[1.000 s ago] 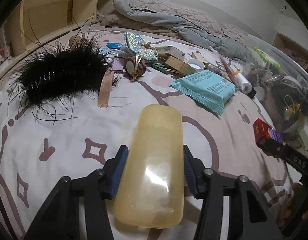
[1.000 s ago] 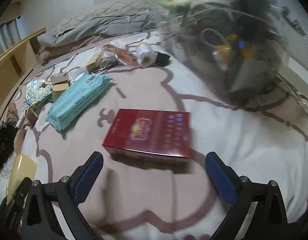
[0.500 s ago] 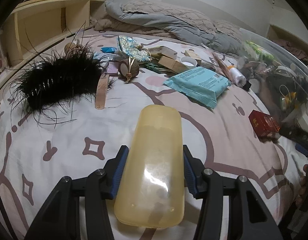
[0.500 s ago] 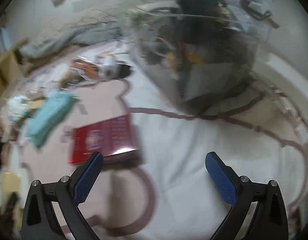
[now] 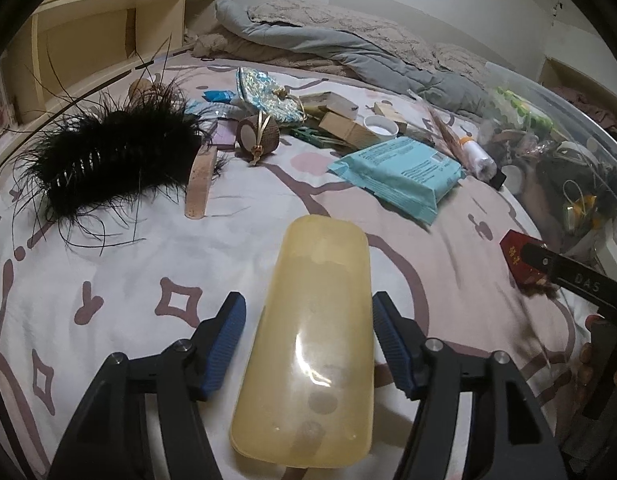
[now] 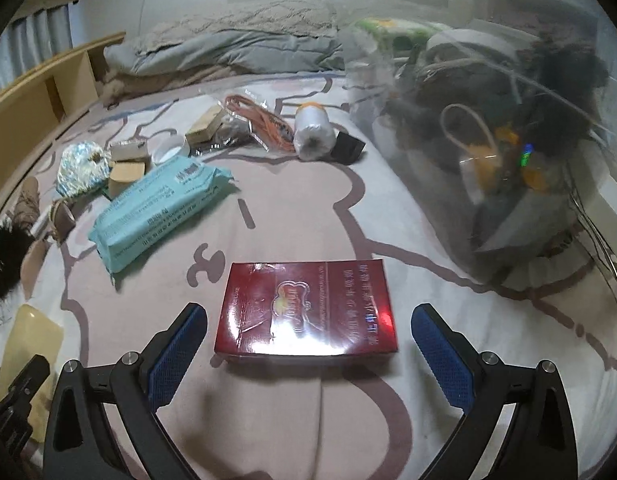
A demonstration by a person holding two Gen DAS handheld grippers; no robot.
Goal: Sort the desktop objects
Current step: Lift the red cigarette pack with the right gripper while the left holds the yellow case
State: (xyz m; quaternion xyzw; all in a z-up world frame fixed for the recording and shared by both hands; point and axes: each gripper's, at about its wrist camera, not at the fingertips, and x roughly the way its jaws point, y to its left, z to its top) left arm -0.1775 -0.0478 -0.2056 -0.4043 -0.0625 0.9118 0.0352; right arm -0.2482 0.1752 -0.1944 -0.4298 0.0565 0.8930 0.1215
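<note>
Both tongs sit low in our frames. Our left gripper (image 5: 308,344) is spreading its jaws right now, blue pads clear of the yellow case (image 5: 312,344) that lies lengthwise between them on the patterned bedspread (image 5: 156,252). Our right gripper (image 6: 308,344) stands wide apart, and the red box (image 6: 308,312) lies flat on the bedspread between its pads, touched by neither.

Further up the left view we have the black feather clip (image 5: 108,164) at centre left, a wooden strip (image 5: 200,184) just beside it, and the teal wipes pack (image 5: 400,172) right of centre. Behind those, a clutter of small cardboard boxes (image 5: 344,128) and a white roll (image 5: 476,156). At the right edge of both views sits the clear storage bin (image 6: 488,128), already full of items. Across the top, a grey duvet (image 5: 336,36) is bunched up, with wooden shelving (image 5: 88,36) at upper left.
</note>
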